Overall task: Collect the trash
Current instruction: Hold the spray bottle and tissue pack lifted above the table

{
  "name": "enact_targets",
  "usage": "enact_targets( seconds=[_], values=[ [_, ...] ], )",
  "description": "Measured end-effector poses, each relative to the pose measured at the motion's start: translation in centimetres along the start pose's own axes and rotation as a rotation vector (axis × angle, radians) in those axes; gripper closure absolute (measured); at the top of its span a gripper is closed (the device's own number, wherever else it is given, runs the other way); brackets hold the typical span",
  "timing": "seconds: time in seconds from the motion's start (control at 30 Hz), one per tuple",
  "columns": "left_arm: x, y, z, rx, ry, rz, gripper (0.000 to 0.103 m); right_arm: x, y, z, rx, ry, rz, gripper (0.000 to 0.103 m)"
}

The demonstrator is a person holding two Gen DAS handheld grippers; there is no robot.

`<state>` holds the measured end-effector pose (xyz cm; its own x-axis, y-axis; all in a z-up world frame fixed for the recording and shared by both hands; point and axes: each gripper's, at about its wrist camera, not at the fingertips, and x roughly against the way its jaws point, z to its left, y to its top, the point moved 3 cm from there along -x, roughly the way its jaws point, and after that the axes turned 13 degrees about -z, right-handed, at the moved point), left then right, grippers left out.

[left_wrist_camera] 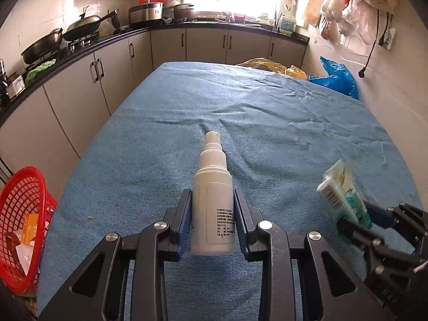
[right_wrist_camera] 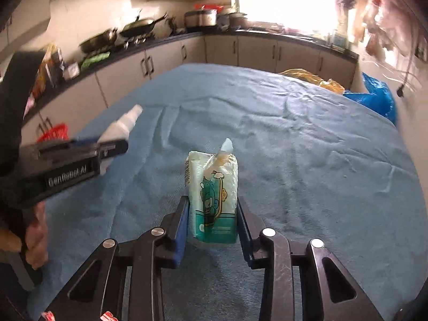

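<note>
My left gripper [left_wrist_camera: 213,200] is shut on a white spray bottle [left_wrist_camera: 212,203], nozzle pointing forward, held above the blue table cloth [left_wrist_camera: 267,123]. My right gripper [right_wrist_camera: 212,208] is shut on a white and teal tissue pack [right_wrist_camera: 212,195]. The tissue pack [left_wrist_camera: 345,190] and right gripper also show at the right of the left wrist view. The left gripper with the bottle [right_wrist_camera: 120,125] shows at the left of the right wrist view. A red basket [left_wrist_camera: 21,227] with paper and an orange item inside stands off the table's left edge.
Yellow [left_wrist_camera: 270,67] and blue [left_wrist_camera: 337,77] plastic bags lie past the table's far right corner. Kitchen counters with woks [left_wrist_camera: 83,26] and pots run along the left and back walls. Bags hang on the right wall [left_wrist_camera: 347,5].
</note>
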<state>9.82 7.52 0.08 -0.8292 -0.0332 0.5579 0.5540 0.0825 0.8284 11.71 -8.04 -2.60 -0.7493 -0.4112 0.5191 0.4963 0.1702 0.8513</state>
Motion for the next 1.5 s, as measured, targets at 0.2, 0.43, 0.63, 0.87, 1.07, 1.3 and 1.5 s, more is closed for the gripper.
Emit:
enact_targets(
  seconds=[0.2,0.43,0.63,0.87,1.07,1.3,1.5],
  values=[
    [0.2,0.0,-0.7,-0.029,-0.006,-0.013,0.074,1.6,0.8,-0.2,-0.029,-0.028,-0.064,0.068],
    [0.2,0.1,-1.0,-0.038,-0.008,-0.019,0.074,2.3,0.5,0.4,-0.027,-0.02,-0.065,0.068],
    [0.3,0.0,-1.1,-0.041,-0.008,-0.025,0.074,2.3,0.3,0.4,-0.033,-0.019,-0.065,0.068],
    [0.4,0.0,-1.1,-0.045,-0.008,-0.03,0.074,2.4,0.3,0.3,-0.033,-0.021,-0.065,0.067],
    [0.5,0.0,-0.9,-0.046,-0.008,-0.029,0.074,2.4,0.3,0.2,-0.035,-0.021,-0.069,0.067],
    [0.7,0.0,-0.7,-0.049,-0.003,-0.03,0.074,2.7,0.4,0.0,-0.04,-0.021,-0.075,0.067],
    [0.7,0.0,-0.7,-0.052,0.01,-0.035,0.074,3.1,0.7,-0.2,-0.053,-0.02,-0.087,0.067]
  ],
)
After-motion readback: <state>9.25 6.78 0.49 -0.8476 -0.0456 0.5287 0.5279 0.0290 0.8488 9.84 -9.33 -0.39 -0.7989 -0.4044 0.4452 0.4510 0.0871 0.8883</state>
